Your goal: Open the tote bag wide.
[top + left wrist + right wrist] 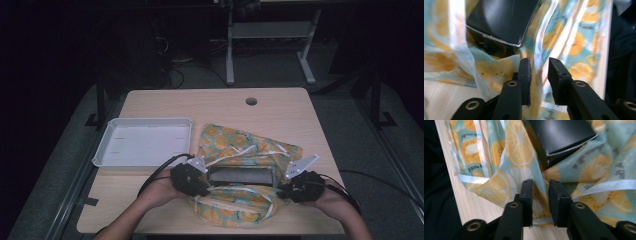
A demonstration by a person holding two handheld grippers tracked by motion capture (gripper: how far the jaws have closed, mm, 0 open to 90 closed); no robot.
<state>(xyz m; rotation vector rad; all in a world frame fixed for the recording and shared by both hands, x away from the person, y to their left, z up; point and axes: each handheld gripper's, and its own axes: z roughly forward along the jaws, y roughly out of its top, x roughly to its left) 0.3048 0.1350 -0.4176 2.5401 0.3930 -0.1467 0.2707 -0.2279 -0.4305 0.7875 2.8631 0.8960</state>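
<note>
Dark floor lies all around your wooden table point(280, 107). Your left gripper point(538, 72) and right gripper point(541, 192) sit at the two ends of the fruit-print bag point(240, 145) near the front edge, jaws a little apart, cloth loose between them. A black box point(240, 176) lies inside; a white tray point(145, 142) rests just left.

- bag point(235, 145): thin glossy printed film, probably plastic
- box point(240, 176): smooth black card, slight sheen
- table point(210, 107): matt light wood
- tray point(142, 142): white plastic
</note>
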